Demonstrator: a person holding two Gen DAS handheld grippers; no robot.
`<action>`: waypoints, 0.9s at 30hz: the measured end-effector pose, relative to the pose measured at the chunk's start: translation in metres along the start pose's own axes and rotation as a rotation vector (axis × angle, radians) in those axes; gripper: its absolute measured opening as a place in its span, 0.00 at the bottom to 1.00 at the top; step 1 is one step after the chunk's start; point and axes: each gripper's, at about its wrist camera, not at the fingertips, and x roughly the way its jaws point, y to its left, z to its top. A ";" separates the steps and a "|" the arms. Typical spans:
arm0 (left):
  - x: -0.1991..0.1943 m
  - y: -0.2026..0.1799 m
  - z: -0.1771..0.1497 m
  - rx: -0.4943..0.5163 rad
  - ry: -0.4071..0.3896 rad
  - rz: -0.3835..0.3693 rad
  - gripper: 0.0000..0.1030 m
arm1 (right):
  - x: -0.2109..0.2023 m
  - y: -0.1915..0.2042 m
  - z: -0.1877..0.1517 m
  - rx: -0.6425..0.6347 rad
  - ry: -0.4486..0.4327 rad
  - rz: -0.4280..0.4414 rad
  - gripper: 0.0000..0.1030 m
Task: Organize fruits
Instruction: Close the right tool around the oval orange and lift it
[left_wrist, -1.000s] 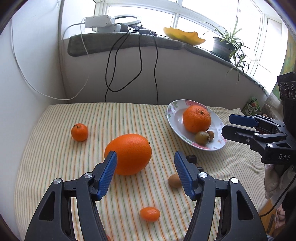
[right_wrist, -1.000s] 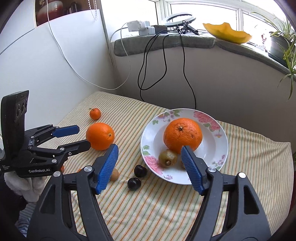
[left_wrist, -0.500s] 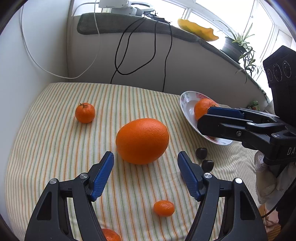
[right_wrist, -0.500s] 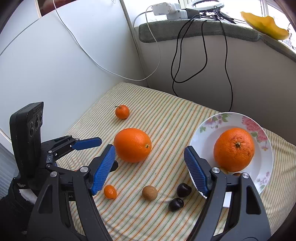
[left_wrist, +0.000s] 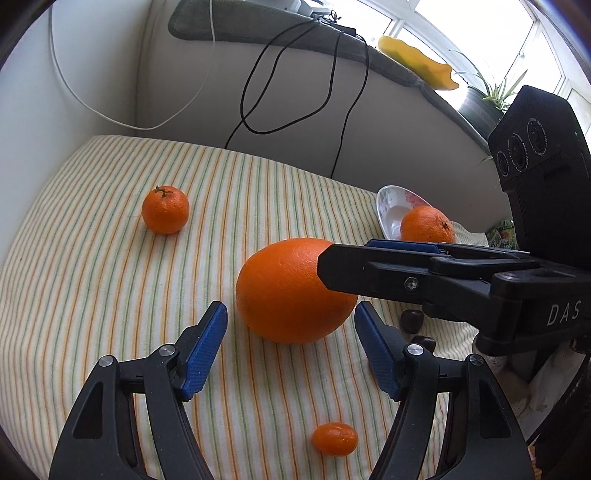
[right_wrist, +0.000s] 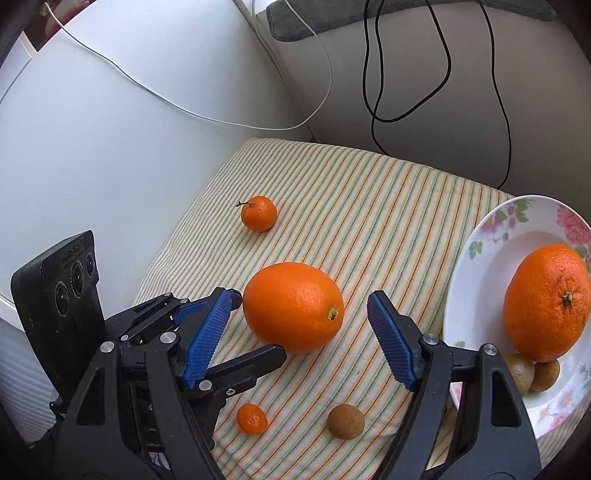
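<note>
A large orange (left_wrist: 284, 295) (right_wrist: 293, 306) lies on the striped cloth. My left gripper (left_wrist: 290, 305) (right_wrist: 258, 325) is open, its blue pads just short of the orange on either side. My right gripper (right_wrist: 300, 293) (left_wrist: 347, 254) is open too, reaching in from the right and crossing in front of the orange's upper right. Neither gripper holds anything. A floral plate (right_wrist: 480, 266) (left_wrist: 391, 210) at the right carries a second orange (right_wrist: 546, 302) (left_wrist: 426, 225) and two kiwis (right_wrist: 519, 371). A mandarin (left_wrist: 165, 209) (right_wrist: 258, 213) sits at the far left.
A kumquat (left_wrist: 334, 438) (right_wrist: 252, 418) and a brown round fruit (right_wrist: 346, 421) lie near the front edge. Two dark fruits (left_wrist: 412, 320) sit beside the plate. White walls close the left and back, with cables (left_wrist: 332, 92) hanging down. A yellow dish (left_wrist: 417, 64) rests on the sill.
Both grippers have dropped toward the large orange. The right one has swung left, away from the plate, until it overlaps the left one. Both jaws stand a little wider than a second ago.
</note>
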 end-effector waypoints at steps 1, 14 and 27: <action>0.002 0.000 0.000 -0.002 0.003 0.002 0.69 | 0.003 -0.001 0.000 0.009 0.008 0.006 0.77; 0.008 0.003 0.003 -0.020 0.023 -0.022 0.70 | 0.034 -0.004 -0.001 0.046 0.059 0.030 0.70; 0.008 0.000 0.003 -0.014 0.007 -0.016 0.70 | 0.032 -0.005 -0.005 0.058 0.044 0.041 0.69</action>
